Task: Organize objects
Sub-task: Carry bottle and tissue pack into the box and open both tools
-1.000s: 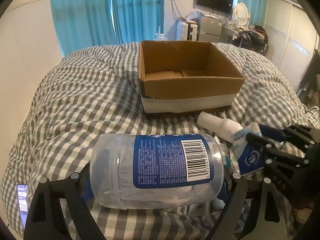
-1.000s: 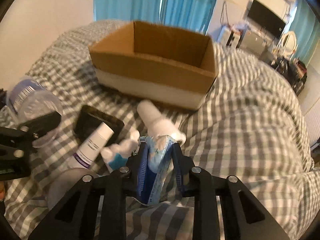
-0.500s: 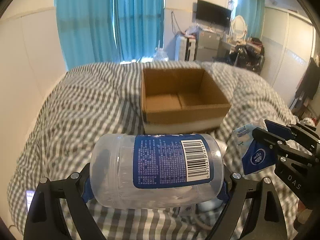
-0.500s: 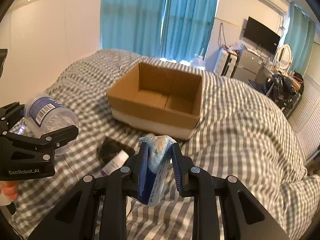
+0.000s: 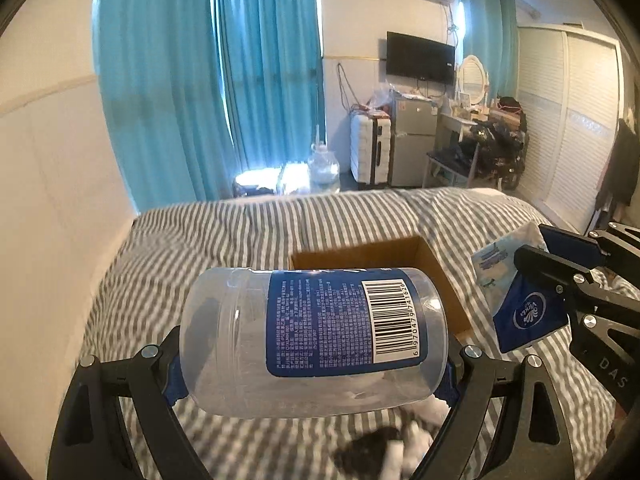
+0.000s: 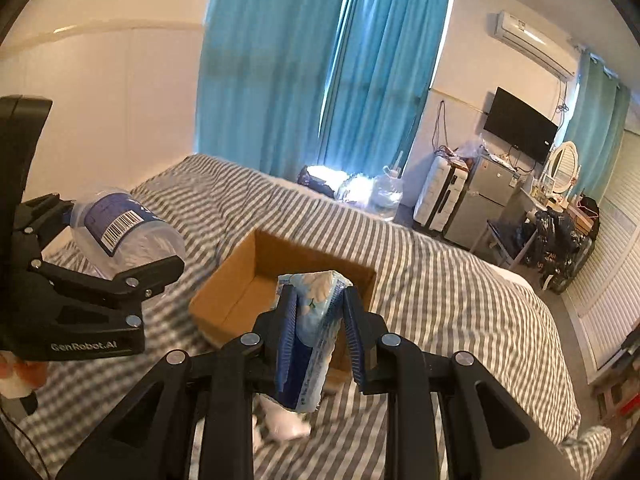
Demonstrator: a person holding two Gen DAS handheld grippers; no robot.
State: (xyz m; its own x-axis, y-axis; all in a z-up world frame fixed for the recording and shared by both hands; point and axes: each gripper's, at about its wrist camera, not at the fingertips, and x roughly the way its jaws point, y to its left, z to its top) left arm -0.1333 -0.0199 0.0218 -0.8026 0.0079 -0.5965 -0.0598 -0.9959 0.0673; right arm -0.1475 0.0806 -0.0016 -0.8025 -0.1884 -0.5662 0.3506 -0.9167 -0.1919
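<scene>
While both loads hang in the air above the bed (image 5: pixel 192 248), what matters to me is where the cardboard box (image 6: pixel 256 276) lies from each tool. My left tool (image 5: pixel 312 356) is pinching a clear plastic jar (image 5: pixel 312 340) with a blue label, gripped end to end, so its long axis runs crosswise between the fingers, square to the way I am pointing. In the left wrist view the box (image 5: pixel 420 256) sits ahead and below, its opening mostly hidden behind the jar, slightly right of centre. My right tool (image 6: pixel 320 328) is pressed onto a soft tissue pack (image 6: pixel 316 320), which stands roughly upright between the pads. In the right wrist view the box lies straight ahead of that pack and below it, opening upward, its long side running away from me and to the right.

I judge the right tool the nearer and better lined up of the two; the left tool (image 6: pixel 120 264) sits off to the box's left and needs to travel rightward and forward. A few small items remain on the bed near the box's near side, too blurred to name.
</scene>
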